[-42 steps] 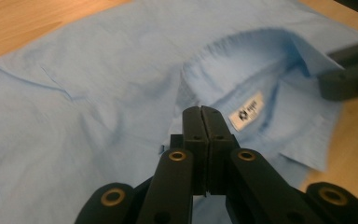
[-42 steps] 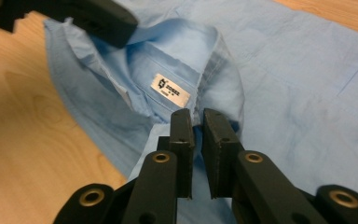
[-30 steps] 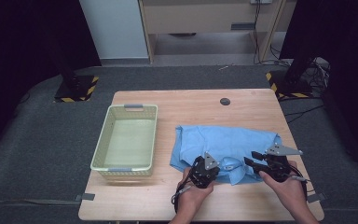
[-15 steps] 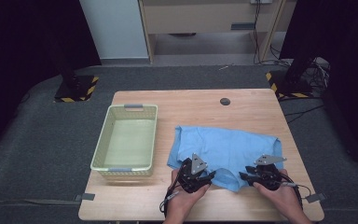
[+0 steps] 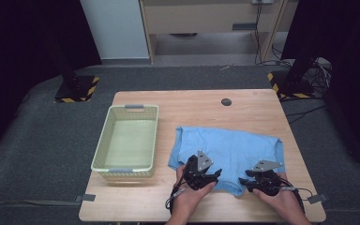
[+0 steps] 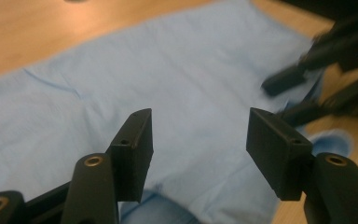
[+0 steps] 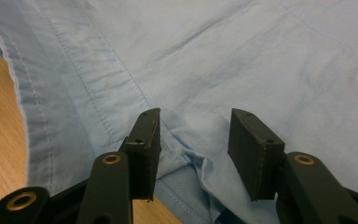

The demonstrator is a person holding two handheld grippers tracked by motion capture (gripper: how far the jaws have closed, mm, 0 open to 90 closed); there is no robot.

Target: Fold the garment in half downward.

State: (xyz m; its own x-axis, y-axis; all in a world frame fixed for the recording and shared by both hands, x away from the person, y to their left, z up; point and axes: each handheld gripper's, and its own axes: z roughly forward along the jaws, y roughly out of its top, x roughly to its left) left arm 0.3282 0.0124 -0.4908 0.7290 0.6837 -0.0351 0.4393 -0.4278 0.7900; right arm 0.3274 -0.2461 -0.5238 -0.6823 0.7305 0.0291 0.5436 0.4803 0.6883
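Note:
A light blue shirt (image 5: 229, 147) lies spread on the wooden table (image 5: 192, 108), right of centre. My left gripper (image 5: 214, 176) rests at the shirt's near edge. In the left gripper view it (image 6: 198, 126) stands open over the cloth (image 6: 168, 70); its jaws have just been opening, and nothing is pinched between them. My right gripper (image 5: 243, 178) sits at the near hem, pointing left, and appears blurred at the right (image 6: 277, 100) of the left gripper view. In the right gripper view it (image 7: 193, 121) has just opened slightly, with a raised fold of the shirt (image 7: 191, 140) lying loose between the jaws.
A pale green plastic basket (image 5: 102, 150) stands on the left of the table. A small black disc (image 5: 226, 101) lies near the far edge. Bare wood shows along the near edge and beyond the shirt.
The left gripper's jaws opened and let go of the shirt. The right hand came down and nearer to the table's front edge. The shirt's near part now lies flatter.

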